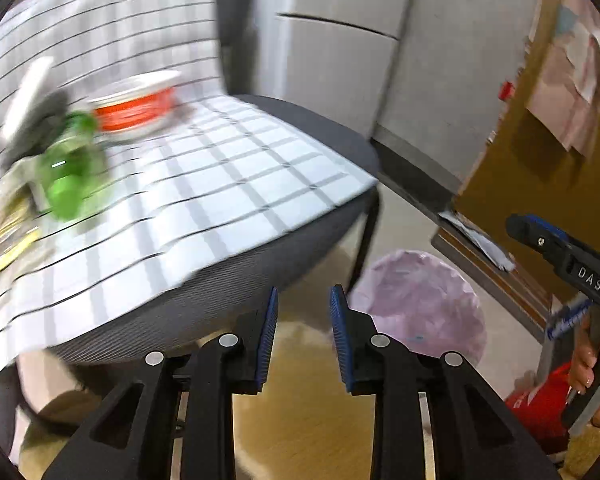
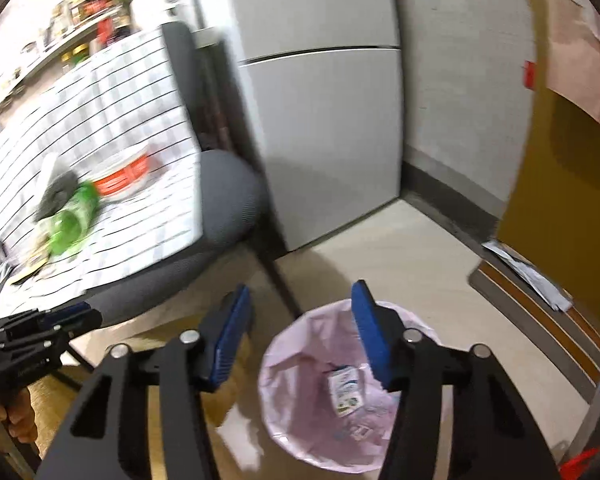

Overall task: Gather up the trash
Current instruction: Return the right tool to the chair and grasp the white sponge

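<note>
A grey chair (image 1: pixel 320 216) draped with a checked cloth (image 1: pixel 228 176) carries trash: a green plastic bottle (image 1: pixel 70 168) on its side, a red-and-white bowl (image 1: pixel 140 104) behind it, and wrappers (image 1: pixel 4 236) at the left edge. All are blurred. My left gripper (image 1: pixel 305 292) hangs open and empty just off the seat's front edge. My right gripper (image 2: pixel 300 292) is open and empty above a bin with a pink liner (image 2: pixel 300 360). Inside the bin lies a small carton (image 2: pixel 346 392). The bottle (image 2: pixel 70 220) and bowl (image 2: pixel 124 174) also show in the right wrist view.
A grey cabinet (image 2: pixel 320 120) stands behind the chair, and a brown door (image 2: pixel 568 184) with papers at its foot is at the right. A red bag (image 1: pixel 540 404) lies on the floor. A shelf of jars (image 2: pixel 80 8) is at the back left.
</note>
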`<state>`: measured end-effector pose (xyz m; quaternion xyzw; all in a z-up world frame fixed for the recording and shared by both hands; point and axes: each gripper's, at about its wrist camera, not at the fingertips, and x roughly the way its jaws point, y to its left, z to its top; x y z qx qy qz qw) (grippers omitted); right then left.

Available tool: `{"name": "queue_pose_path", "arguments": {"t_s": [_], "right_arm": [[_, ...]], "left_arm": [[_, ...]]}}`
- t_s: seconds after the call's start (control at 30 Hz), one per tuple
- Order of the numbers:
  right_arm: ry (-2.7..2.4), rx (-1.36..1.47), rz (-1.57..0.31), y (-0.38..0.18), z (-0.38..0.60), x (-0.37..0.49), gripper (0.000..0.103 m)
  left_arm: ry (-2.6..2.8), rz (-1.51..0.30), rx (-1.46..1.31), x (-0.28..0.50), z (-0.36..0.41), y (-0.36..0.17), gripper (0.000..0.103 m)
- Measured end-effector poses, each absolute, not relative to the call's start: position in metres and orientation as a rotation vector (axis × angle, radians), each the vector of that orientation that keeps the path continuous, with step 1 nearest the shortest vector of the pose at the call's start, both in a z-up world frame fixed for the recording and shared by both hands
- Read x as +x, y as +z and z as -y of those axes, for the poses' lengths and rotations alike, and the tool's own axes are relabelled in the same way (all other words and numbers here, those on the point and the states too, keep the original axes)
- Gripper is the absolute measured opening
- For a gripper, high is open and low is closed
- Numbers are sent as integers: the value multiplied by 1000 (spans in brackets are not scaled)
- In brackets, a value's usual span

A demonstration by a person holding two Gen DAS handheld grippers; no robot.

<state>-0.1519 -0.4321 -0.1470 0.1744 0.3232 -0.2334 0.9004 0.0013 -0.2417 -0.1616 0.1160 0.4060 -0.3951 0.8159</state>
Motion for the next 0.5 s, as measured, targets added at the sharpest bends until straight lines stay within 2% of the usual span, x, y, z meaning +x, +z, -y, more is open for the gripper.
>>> {"name": "queue_pose_path", "arguments": {"t_s": [0.1,0.17,0.27,0.4,0.47,0.5], "right_arm": [[-398,318,-668,-136,407,-134,49],[-348,298,-659,-128,393,-123,49],[-257,268,-647,-116,368,-98,49],[-125,230,-630,-98,328,-53,67],[-76,199,-617,-88,310,-33,69],[-53,170,-610,-83,299,-18,71]], "left_arm": [[-789,-869,206,10,212,-153,32],[-732,-862,194,16,195,-146,49],[-638,-842,155,27,163,-134,57],[-475,-813,119,48,113,-121,61],[-395,-804,89,60,87,-114,71],[-369,-798,78,64,77,-112,72]]}}
